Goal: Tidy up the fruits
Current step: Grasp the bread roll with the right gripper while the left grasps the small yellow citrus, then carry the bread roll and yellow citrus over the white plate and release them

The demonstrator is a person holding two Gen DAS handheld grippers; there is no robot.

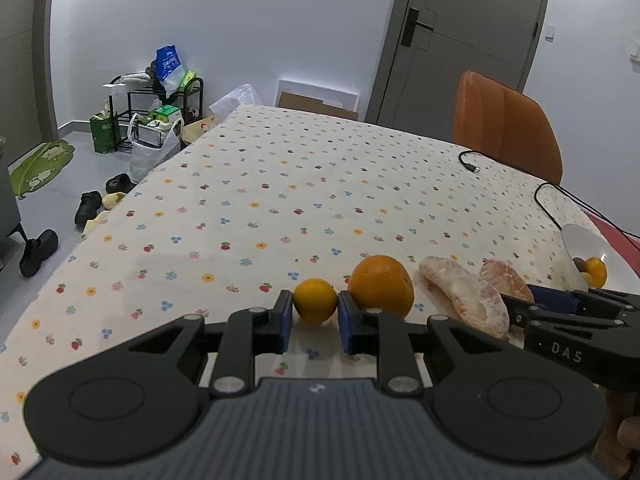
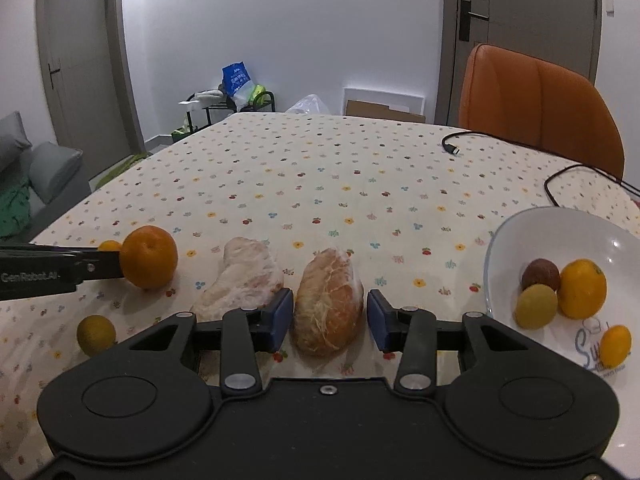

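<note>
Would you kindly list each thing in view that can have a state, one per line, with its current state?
left hand-held gripper: open, fingers flanking the small orange
small orange: on the table, not gripped
right hand-held gripper: open, around a pomelo piece
pomelo piece: peeled, lying on the table
large orange: whole, on the table
bowl: upright, holding four fruits
door: closed

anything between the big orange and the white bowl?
Yes. Right wrist view: two peeled pomelo segments lie on the tablecloth between the big orange and the white bowl; the right gripper straddles the nearer one.
</note>
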